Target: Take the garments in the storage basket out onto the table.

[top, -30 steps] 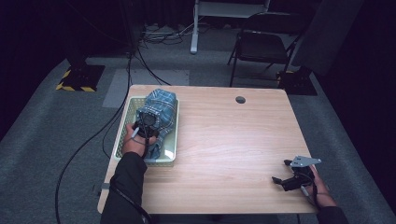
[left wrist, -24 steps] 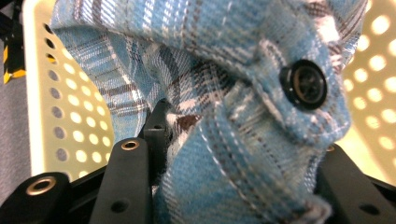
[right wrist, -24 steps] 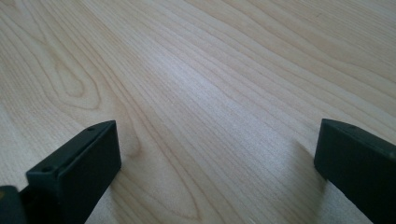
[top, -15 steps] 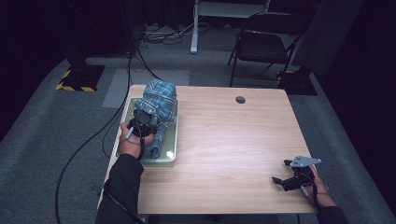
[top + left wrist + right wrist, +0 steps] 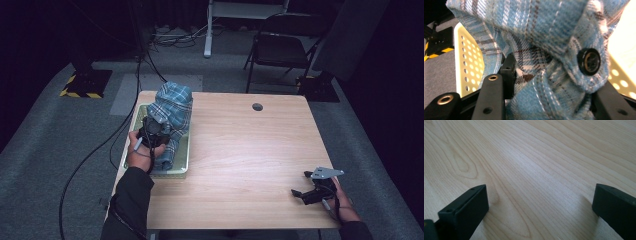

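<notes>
Writing: no brand, label or lettering could be read on anything in your views.
Shirt: a blue plaid flannel shirt stood bunched up out of the tray at the table's left edge; your left gripper view showed one dark round button on a fold of it.
Left gripper: your left gripper sat low against the shirt, over the tray, and its jaws were clamped on a wad of the plaid cloth, which filled the gap between them.
Right gripper: your right gripper rested near the table's front right corner, well apart from the shirt; its jaws stood wide apart with bare wood between them.
Tray: a pale yellow-green perforated tray lay along the left side of the table, the shirt inside it.
Surface: you worked on a light wood-grain table with a round cable hole near its far edge.
Room: grey carpet, dark surroundings, a folding chair beyond the far right of the table, a black-and-yellow striped base at far left, cables across the floor.
Open room: the whole middle and right of the tabletop lay bare between your two grippers; the tray ran close along the left edge.
</notes>
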Demonstrator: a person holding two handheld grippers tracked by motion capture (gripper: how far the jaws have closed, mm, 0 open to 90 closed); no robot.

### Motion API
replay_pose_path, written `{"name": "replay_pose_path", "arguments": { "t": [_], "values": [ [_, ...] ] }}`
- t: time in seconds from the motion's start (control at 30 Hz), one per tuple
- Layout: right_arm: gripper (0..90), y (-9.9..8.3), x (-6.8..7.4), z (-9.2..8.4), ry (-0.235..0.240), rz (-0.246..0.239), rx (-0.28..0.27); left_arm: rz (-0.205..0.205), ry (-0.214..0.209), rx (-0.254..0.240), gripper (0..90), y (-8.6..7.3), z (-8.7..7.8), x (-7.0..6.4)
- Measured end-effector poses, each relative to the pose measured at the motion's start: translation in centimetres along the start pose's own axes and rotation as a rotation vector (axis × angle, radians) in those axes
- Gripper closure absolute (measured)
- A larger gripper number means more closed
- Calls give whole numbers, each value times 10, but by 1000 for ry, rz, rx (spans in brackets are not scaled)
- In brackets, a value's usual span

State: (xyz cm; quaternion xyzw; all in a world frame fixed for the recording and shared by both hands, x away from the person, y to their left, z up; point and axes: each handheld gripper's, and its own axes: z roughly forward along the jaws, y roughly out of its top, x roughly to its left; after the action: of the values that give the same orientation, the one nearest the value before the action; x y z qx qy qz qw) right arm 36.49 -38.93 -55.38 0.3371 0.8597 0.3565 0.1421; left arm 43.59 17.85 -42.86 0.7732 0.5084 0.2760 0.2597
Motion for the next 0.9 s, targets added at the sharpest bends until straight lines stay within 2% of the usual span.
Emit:
{"name": "replay_pose_path", "arguments": {
  "t": [0.9],
  "values": [
    [4, 0, 0, 0, -1, 0, 0, 59, -53, -47, 529, 14, -19, -29]
  ]
}}
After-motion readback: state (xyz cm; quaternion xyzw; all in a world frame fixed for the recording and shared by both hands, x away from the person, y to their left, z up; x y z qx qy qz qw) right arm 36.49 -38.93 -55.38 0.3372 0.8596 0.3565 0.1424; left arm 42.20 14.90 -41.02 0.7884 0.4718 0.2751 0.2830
